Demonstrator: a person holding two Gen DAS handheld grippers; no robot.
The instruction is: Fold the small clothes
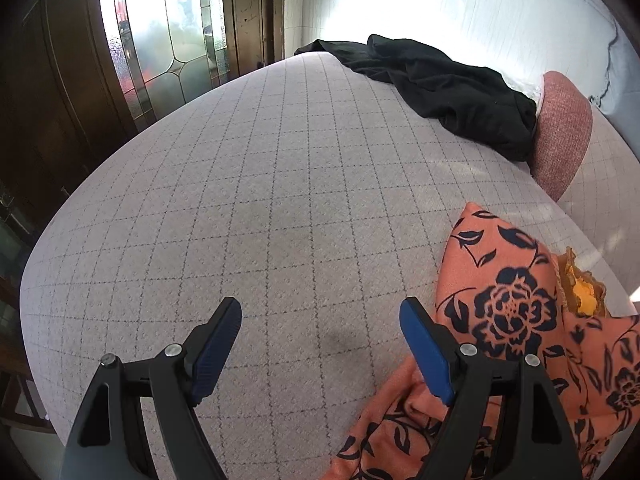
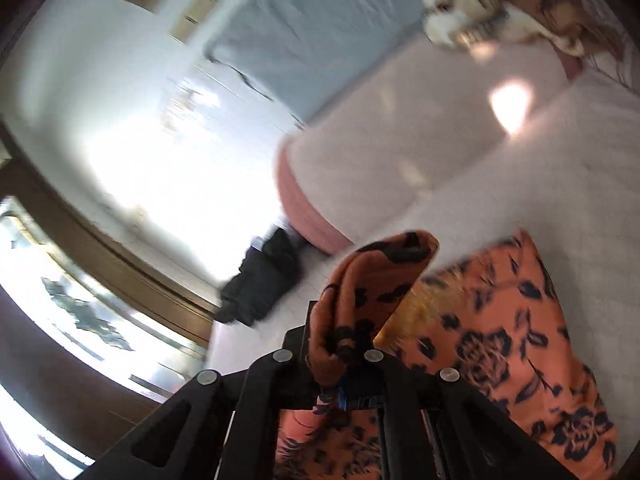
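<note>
An orange garment with a dark floral print (image 1: 516,300) lies at the lower right of the grey checked surface (image 1: 260,200), with a yellow lace-edged patch (image 1: 584,288) showing inside. My left gripper (image 1: 320,320) is open and empty, its right finger (image 1: 424,348) beside the garment's edge. In the right wrist view, my right gripper (image 2: 340,344) is shut on a bunched fold of the same orange garment (image 2: 500,344) and holds it lifted. That view is blurred.
A crumpled black garment (image 1: 440,84) lies at the far edge of the surface, against a pink bolster (image 1: 560,132). A wooden door with leaded glass (image 1: 160,32) stands to the left. A brown patterned cloth (image 2: 500,4) lies at the top right.
</note>
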